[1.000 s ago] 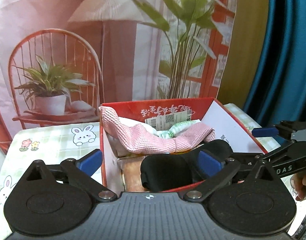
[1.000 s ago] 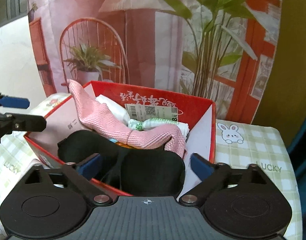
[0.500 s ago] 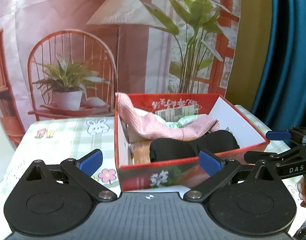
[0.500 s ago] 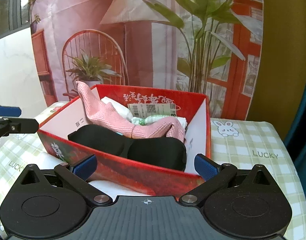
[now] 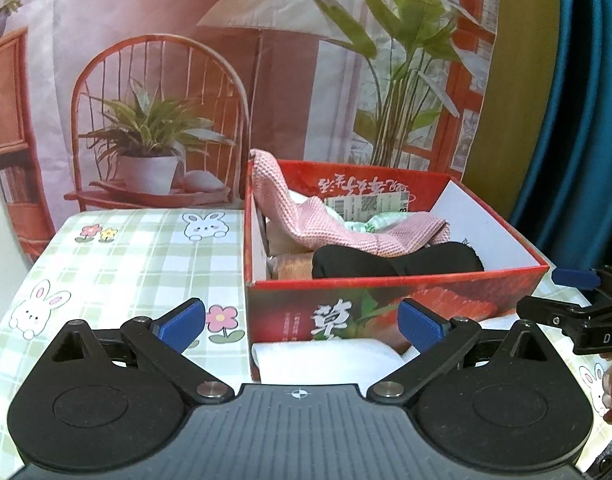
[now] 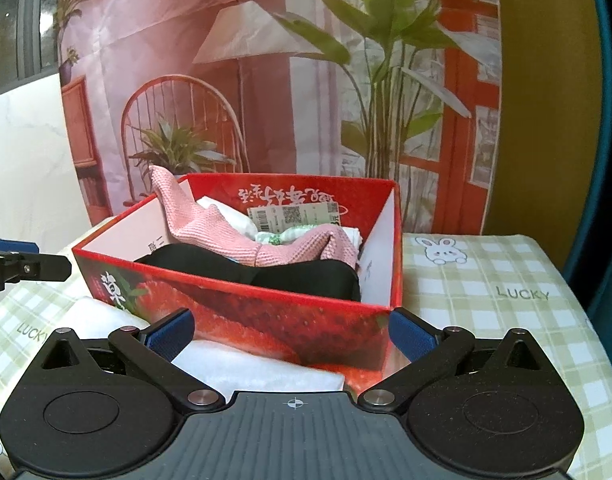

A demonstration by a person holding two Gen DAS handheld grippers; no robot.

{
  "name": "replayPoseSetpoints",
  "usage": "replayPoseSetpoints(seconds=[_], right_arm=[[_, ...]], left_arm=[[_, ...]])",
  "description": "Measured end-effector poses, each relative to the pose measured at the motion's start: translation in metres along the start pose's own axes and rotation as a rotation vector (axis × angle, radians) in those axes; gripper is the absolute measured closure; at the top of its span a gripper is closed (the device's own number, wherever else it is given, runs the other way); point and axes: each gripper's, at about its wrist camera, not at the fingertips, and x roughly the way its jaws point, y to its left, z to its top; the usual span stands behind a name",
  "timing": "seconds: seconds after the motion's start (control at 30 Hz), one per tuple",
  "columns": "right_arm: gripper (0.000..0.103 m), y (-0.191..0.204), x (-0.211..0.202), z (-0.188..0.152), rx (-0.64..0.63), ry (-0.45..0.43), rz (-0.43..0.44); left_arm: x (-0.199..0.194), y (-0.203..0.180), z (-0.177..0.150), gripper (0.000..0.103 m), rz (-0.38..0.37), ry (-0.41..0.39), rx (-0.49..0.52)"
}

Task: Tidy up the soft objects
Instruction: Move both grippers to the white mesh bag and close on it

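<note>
A red cardboard box (image 5: 386, 308) (image 6: 265, 316) stands on the checked tablecloth. In it lie a black eye mask (image 5: 394, 260) (image 6: 297, 272), a pink waffle cloth (image 5: 338, 228) (image 6: 241, 236) draped over the back left corner, and white and green soft items behind. A white folded cloth (image 5: 326, 358) (image 6: 249, 368) lies on the table in front of the box. My left gripper (image 5: 301, 326) is open and empty before the box. My right gripper (image 6: 291, 330) is open and empty, also before the box.
The table (image 5: 125, 256) (image 6: 486, 280) has a green checked cloth with rabbits and flowers. A printed backdrop (image 5: 185, 60) hangs behind it. A blue curtain (image 5: 578, 120) hangs at the right. The right gripper shows at the right edge of the left wrist view (image 5: 586, 304).
Both grippers have pulled back and lowered from over the box to in front of it. The eye mask stays in the box. The white cloth in front has come into view.
</note>
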Motion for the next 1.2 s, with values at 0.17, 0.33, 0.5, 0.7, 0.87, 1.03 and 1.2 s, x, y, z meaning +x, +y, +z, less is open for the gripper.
replayPoseSetpoints(seconds=[0.17,0.33,0.5,0.7,0.87,1.03,1.2], right_arm=[[0.000,-0.002,0.003,-0.015,0.003,0.028,0.001],[0.001,-0.003,0.006,-0.026,0.011,0.053,0.000],[0.001,-0.009,0.008,-0.034,0.028,0.066,0.003],[0.001,-0.007,0.014,-0.040,0.025,0.089,0.020],[0.009,-0.005,0.022,-0.040,0.044,0.102,0.045],[0.026,-0.003,0.033,-0.043,0.080,0.135,0.073],[0.038,0.002,0.041,-0.046,0.077,0.160,0.110]], left_arm=[[0.004,0.006,-0.009,0.000,0.000,0.017,-0.019],[0.006,0.012,-0.015,0.000,-0.010,0.035,-0.030],[0.007,0.020,-0.023,0.002,-0.027,0.057,-0.054],[0.017,0.023,-0.035,0.010,-0.082,0.101,-0.094],[0.032,0.016,-0.042,0.019,-0.153,0.136,-0.124],[0.049,0.016,-0.048,0.022,-0.184,0.162,-0.195],[0.064,0.019,-0.053,0.032,-0.194,0.179,-0.251]])
